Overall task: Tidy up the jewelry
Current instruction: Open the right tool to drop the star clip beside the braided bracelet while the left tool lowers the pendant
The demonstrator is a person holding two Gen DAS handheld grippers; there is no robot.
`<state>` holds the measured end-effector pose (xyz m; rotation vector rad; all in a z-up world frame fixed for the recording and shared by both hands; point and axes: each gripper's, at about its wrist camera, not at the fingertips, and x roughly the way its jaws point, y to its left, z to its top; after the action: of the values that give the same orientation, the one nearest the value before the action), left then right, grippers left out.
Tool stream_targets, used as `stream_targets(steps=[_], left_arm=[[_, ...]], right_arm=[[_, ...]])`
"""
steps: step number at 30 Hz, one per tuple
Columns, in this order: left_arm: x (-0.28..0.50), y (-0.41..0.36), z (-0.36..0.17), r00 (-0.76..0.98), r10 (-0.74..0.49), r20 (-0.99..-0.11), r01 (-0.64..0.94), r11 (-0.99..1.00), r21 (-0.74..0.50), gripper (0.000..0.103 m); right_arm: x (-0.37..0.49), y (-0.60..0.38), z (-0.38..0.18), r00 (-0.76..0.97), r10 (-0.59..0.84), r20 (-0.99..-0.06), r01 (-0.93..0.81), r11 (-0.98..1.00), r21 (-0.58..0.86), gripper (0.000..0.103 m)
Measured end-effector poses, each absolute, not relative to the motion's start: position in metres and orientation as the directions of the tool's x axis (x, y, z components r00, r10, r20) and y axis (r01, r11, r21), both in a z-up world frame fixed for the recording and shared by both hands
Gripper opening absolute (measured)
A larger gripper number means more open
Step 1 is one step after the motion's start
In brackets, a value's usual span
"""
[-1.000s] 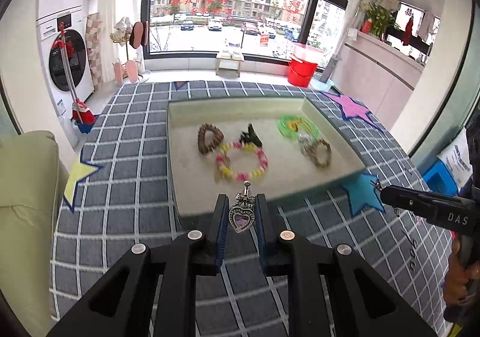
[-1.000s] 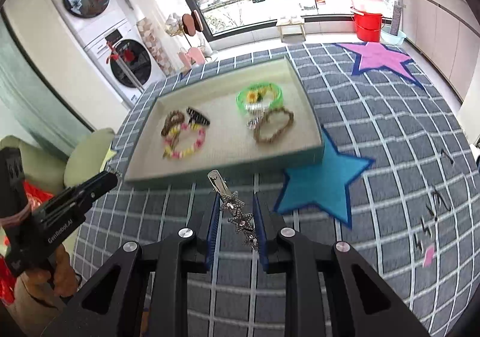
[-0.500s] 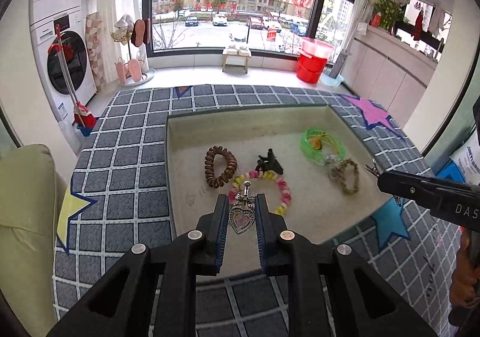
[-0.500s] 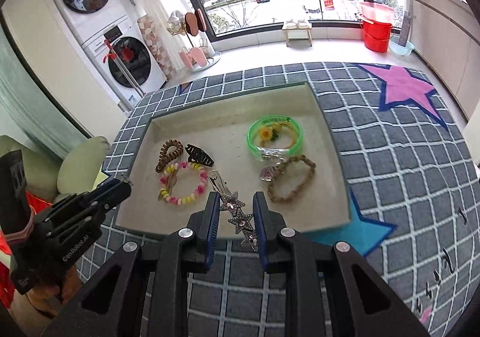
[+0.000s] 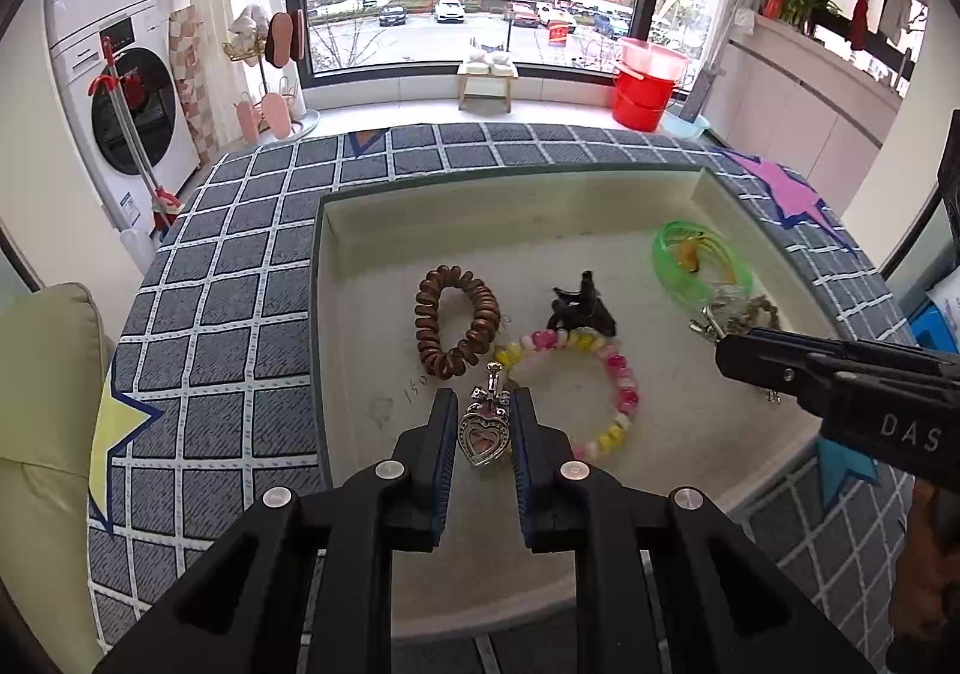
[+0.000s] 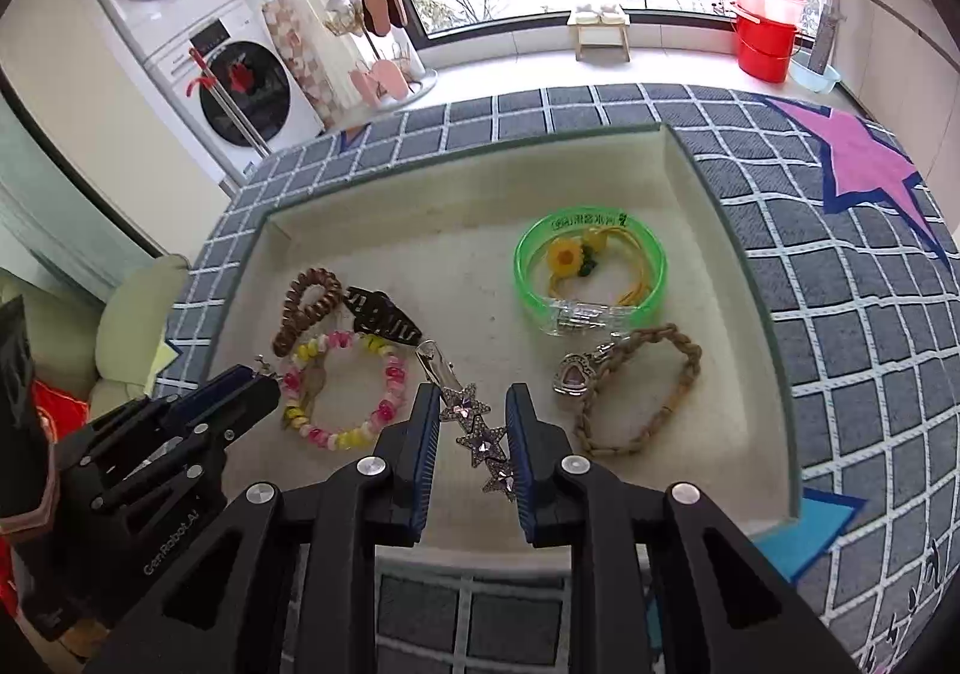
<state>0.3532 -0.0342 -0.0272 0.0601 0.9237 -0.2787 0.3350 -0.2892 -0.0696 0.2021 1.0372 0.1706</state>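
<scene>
My left gripper is shut on a silver heart pendant, held above the near part of the cream tray. My right gripper is shut on a silver star hair clip, also over the tray. In the tray lie a brown coil hair tie, a black claw clip, a pink and yellow bead bracelet, a green bangle and a braided bracelet with a heart charm. The right gripper shows at the right of the left wrist view, the left gripper at the left of the right wrist view.
The tray rests on a grey checked cloth with coloured stars. A pale green cushion lies to the left. Beyond the table stand a washing machine, a red bucket and a small stool by the window.
Both grippers have moved forward and down from in front of the tray to above its inside, each still holding its piece. The tray's contents have not moved.
</scene>
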Motion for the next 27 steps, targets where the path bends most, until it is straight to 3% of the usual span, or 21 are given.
stream_targets(steps=[6, 17, 27], left_arm=[[0.36, -0.037, -0.034, 0.563, -0.2, -0.802, 0.249, 0.966, -0.066, 0.032], [0.358, -0.049, -0.035, 0.579, -0.167, -0.798, 0.261, 0.965, -0.013, 0.032], [0.353, -0.056, -0.034, 0.588, -0.162, -0.793, 0.274, 0.962, 0.007, 0.032]], right_arm=[[0.343, -0.297, -0.082, 0.503, 0.144, -0.852, 0.021, 0.984, 0.179, 0.025], [0.34, -0.303, -0.082, 0.506, 0.13, -0.852, 0.034, 0.985, 0.17, 0.026], [0.338, -0.306, -0.081, 0.503, 0.155, -0.85, 0.029, 0.98, 0.196, 0.043]])
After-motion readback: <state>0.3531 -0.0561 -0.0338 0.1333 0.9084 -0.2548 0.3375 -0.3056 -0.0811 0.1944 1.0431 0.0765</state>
